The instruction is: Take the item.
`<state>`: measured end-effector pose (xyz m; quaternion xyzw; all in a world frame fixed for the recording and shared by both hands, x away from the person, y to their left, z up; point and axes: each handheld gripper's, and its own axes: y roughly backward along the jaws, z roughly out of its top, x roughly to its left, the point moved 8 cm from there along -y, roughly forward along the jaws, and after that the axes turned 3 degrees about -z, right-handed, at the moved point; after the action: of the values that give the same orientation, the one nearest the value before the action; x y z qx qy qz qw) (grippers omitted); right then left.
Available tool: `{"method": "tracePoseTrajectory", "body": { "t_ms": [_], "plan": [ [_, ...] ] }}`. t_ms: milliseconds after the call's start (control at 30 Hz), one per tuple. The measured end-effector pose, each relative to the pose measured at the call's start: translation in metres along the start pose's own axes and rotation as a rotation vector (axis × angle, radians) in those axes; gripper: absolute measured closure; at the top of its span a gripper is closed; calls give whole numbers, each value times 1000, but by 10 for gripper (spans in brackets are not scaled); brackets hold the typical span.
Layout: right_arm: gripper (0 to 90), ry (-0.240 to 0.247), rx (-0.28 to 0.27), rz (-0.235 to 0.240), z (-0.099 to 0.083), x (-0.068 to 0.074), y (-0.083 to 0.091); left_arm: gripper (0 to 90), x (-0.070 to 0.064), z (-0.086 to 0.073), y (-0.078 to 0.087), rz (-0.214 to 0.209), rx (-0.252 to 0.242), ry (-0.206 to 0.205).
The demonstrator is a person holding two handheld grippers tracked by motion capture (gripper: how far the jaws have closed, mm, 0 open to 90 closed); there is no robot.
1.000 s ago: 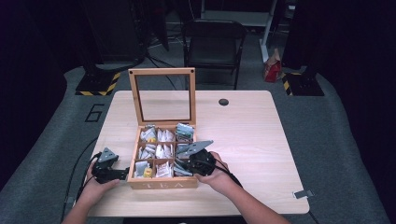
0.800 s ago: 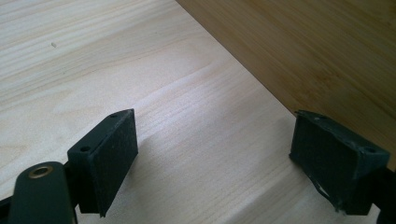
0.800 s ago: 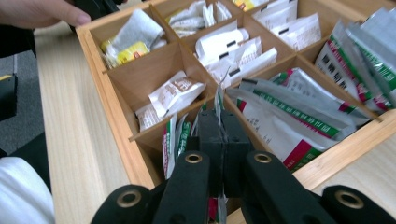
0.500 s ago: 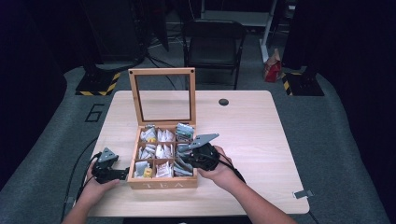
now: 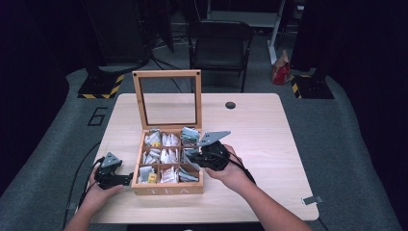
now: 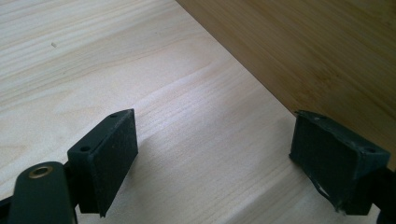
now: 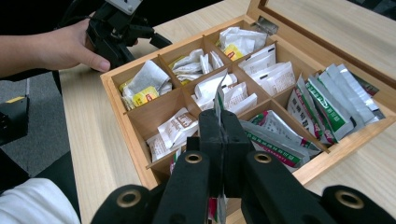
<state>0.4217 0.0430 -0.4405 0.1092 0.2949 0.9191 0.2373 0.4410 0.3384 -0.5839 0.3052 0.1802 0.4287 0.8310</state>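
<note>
The right tongs are clamped on a thin tea sachet, held edge-up just above the middle of the wooden tea box. That grip on the flat faces looks chosen so the slim packet cannot slip as it is lifted clear of the dividers. The left tongs stand apart with nothing between them, resting on the tabletop just beside the box's left wall, probably to steady the box while the other hand picks.

The box has nine compartments in a three-by-three grid, all holding sachets (too many and too overlapped to count one by one). White paper packets fill most cells; green-and-silver foil ones sit in the cells at the box's right side. Its one glass-paned lid stands upright at the back, keeping the top open for reaching in.
</note>
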Motion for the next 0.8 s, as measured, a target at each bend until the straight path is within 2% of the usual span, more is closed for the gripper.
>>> {"method": "tracePoseTrajectory", "body": {
  "t_ms": [300, 333, 700, 800],
  "plan": [
    [899, 10, -12, -4, 4, -1, 5, 144, 0, 0, 0, -1, 6, -1],
    [899, -2, -12, -4, 5, -1, 5, 144, 0, 0, 0, 0, 0, -1],
    [898, -15, -22, -31, 4, -10, 11, 144, 0, 0, 1, -6, 12, -1],
    [899, -19, -22, -42, 3, -14, 14, 144, 0, 0, 0, 1, 0, -1]
  ]
}}
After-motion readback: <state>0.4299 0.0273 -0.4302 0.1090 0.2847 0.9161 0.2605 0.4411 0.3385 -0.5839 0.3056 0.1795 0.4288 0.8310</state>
